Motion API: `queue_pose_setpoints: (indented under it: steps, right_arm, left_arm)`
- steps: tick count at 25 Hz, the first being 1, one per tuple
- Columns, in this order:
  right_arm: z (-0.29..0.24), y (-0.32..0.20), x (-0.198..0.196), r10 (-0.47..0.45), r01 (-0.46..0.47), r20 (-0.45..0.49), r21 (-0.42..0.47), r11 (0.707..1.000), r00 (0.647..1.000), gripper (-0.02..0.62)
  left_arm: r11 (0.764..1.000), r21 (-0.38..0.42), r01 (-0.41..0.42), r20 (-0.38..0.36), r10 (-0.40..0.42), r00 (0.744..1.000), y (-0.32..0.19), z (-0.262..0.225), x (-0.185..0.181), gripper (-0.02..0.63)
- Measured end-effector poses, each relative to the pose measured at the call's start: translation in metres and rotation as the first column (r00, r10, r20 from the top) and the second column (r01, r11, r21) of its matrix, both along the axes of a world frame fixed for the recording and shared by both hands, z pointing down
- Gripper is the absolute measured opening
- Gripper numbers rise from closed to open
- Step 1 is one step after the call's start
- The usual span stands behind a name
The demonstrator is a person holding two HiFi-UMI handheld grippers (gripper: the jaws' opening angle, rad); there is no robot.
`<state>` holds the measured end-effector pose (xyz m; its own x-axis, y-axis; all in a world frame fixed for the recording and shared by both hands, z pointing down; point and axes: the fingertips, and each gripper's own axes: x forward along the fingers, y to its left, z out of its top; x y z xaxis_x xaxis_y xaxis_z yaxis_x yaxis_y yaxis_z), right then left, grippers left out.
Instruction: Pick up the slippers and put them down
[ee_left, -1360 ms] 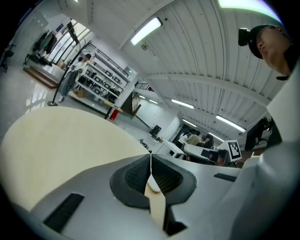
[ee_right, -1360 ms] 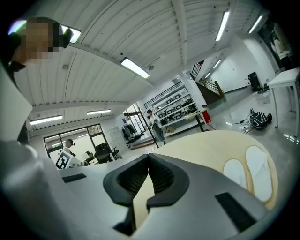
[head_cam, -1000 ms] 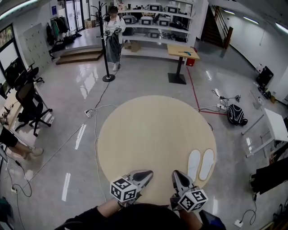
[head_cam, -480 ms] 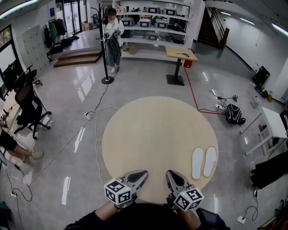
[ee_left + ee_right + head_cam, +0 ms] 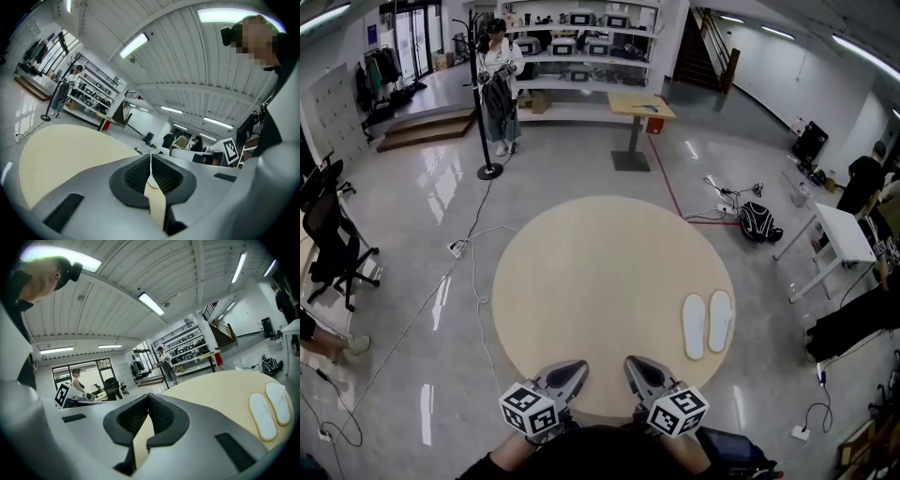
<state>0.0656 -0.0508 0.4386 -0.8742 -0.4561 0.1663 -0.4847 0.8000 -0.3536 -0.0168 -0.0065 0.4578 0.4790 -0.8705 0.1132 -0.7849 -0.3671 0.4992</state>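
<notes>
No legible text — nothing readable anywhere.

The slippers (image 5: 706, 324) lie side by side on the round table (image 5: 600, 272), near its right edge.

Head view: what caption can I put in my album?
Left tongs and right tongs, both shut, at the round table; white slippers lie on its right.
</notes>
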Motion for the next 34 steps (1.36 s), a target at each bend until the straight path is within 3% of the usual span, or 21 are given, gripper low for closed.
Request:
queue_pose_setpoints:
  steps: [6, 13, 19, 34]
  right_arm:
    - [0.010, 0.012, -0.005, 0.000, 0.000, -0.013, -0.015, 1.000, 1.000, 0.015]
    - [0.016, 0.036, -0.038, -0.046, 0.046, -0.010, -0.022, 0.999, 0.999, 0.015]
    - [0.016, 0.032, -0.013, -0.033, 0.033, -0.016, -0.011, 0.999, 0.999, 0.015]
    - [0.015, 0.027, 0.008, 0.030, -0.031, -0.035, -0.002, 1.000, 0.999, 0.015]
  left_arm:
    - [1.000, -0.013, -0.009, -0.018, 0.009, 1.000, 0.011, 0.009, -0.003, 0.029]
    - [0.999, -0.030, 0.010, -0.020, -0.011, 1.000, 0.035, 0.012, -0.029, 0.029]
    - [0.999, -0.033, -0.008, -0.028, 0.007, 1.000, 0.027, 0.018, -0.005, 0.029]
    - [0.995, -0.044, -0.088, -0.054, 0.086, 0.995, 0.015, 0.018, 0.017, 0.029]
